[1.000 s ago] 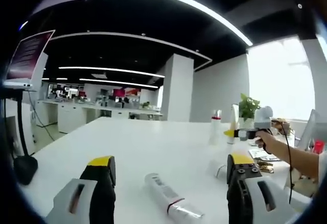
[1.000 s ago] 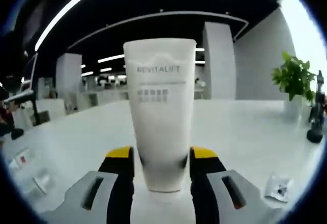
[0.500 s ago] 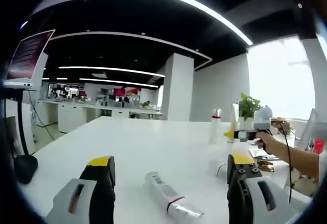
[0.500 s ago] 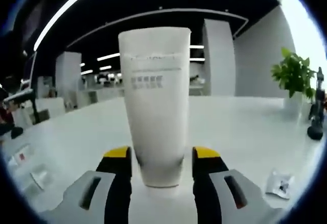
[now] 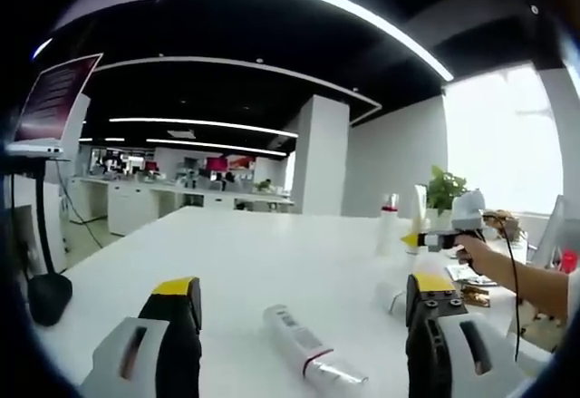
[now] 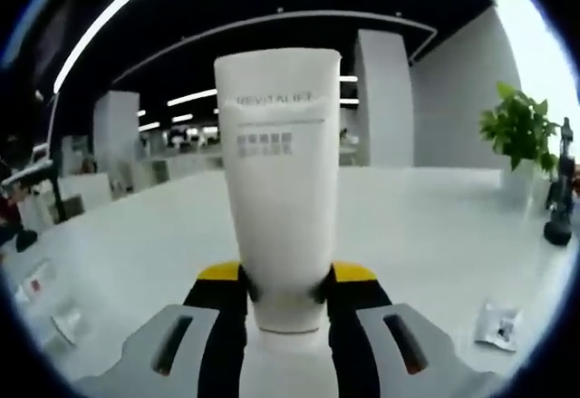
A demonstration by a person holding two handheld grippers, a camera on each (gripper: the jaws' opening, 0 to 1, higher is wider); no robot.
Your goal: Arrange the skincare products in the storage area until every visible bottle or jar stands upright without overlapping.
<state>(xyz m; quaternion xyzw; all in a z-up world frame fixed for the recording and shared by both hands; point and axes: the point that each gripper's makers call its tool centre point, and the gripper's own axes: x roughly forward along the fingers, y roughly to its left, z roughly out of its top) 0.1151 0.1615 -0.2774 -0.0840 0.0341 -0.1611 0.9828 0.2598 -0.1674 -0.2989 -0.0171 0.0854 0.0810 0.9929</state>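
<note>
A white Revitalift tube (image 6: 279, 180) stands upright on its cap, and my right gripper (image 6: 285, 282) is shut on its lower end, yellow pads pressed to both sides. From the left gripper view, that same tube (image 5: 420, 209) is at the far right, where a hand holds the right gripper (image 5: 413, 237) against it. A slim white bottle with a red cap (image 5: 388, 226) stands just left of it. My left gripper (image 5: 304, 287) hangs wide open over a white tube with a red band (image 5: 304, 351), which lies flat on the white table (image 5: 245, 262).
A potted plant (image 6: 519, 135) stands at the back right, with a dark object (image 6: 555, 226) beside it. A small packet (image 6: 497, 325) lies at the right; small flat items (image 6: 38, 283) lie at the left. A raised laptop (image 5: 54, 99) on a stand (image 5: 43, 296) is at the left edge.
My right gripper's jaws have closed in from a small gap onto the tube's base. The left gripper view has shifted only slightly, and the lying tube has not moved.
</note>
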